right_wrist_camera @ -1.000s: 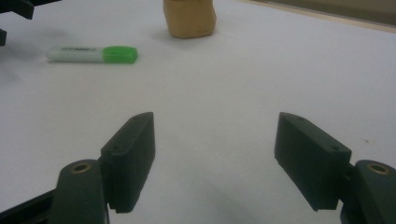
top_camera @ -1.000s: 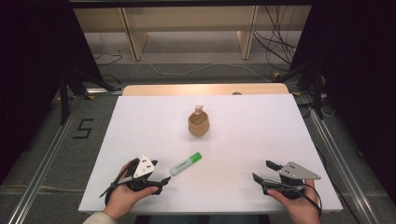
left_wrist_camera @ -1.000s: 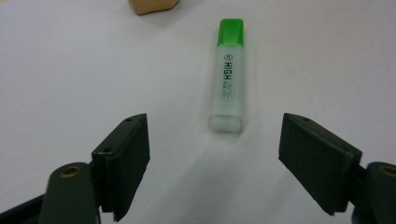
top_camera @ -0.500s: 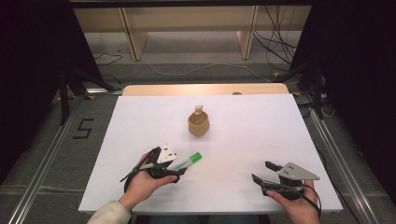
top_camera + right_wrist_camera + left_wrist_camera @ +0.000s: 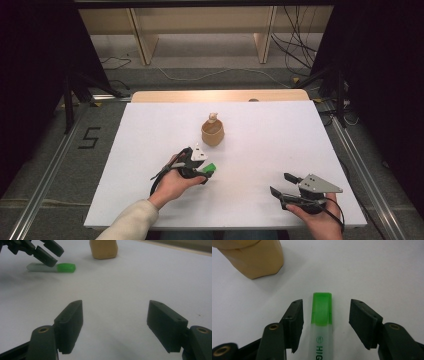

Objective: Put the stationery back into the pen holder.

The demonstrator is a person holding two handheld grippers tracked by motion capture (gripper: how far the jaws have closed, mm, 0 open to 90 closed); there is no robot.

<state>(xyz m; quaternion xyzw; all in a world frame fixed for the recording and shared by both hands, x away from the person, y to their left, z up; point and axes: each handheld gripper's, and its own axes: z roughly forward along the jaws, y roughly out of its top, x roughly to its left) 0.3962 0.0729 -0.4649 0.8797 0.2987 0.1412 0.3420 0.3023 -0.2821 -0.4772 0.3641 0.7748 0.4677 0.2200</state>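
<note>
Surface: white desk, matte and bare around the work, with a wooden strip along its far edge and dark floor and cables beyond, toward the top of the high view.

Work item: highlighter, translucent white barrel with a green cap; it lies flat on the desk, left of centre in the lower half of the high view, cap end pointing right and slightly up-frame.

Left claw: wide open, one jaw on each side of the highlighter at the cap-to-barrel joint. The left jaw stands close to the barrel, the right jaw well apart from it. Nothing is gripped.

Right claw: wide open, nothing held, low over bare desk at the lower right of the high view, well apart from the highlighter.

Nearby object: tan wooden cup, upright with a small pale piece showing above its rim, up-frame of the highlighter and apart from it.

Handling estimate: light, stiff, hollow plastic. The barrel looks smooth and rounded, so it is likely to slip or roll under an off-centre squeeze. Not fragile under moderate pressure.

Grip point: across the barrel just behind the cap, jaws square to the long axis. Gripping on the cap alone risks pulling it off.

Caution: centre the barrel between the jaws before closing, or the nearer jaw will probably push it sideways.
</note>
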